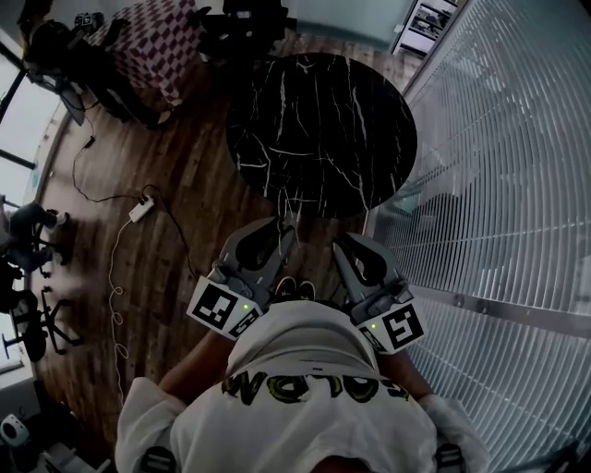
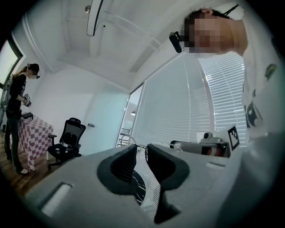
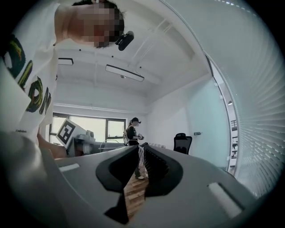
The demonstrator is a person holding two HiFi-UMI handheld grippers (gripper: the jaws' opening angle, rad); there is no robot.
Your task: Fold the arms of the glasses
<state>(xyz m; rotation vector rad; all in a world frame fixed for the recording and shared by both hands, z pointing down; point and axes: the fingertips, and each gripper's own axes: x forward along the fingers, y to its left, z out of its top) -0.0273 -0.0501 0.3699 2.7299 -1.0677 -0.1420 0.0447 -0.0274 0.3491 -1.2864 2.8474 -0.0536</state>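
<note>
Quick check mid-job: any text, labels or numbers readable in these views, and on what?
Shirt: big yellow-and-black letters, upside down and creased; cannot read them surely.
Left cube, right cube: black-and-white square patterns, no letters.
Wall frames: too small to read.
No other text shows.

White short-sleeved T-shirt (image 1: 305,406), black and yellow-green lettering, lower centre of frame. Grey moulded left gripper (image 1: 284,229) and right gripper (image 1: 340,242): black jaw pads, black-and-white marker cubes (image 1: 222,308), green LEDs. Black head-mounted camera (image 2: 177,41), upper right in left gripper view.
</note>
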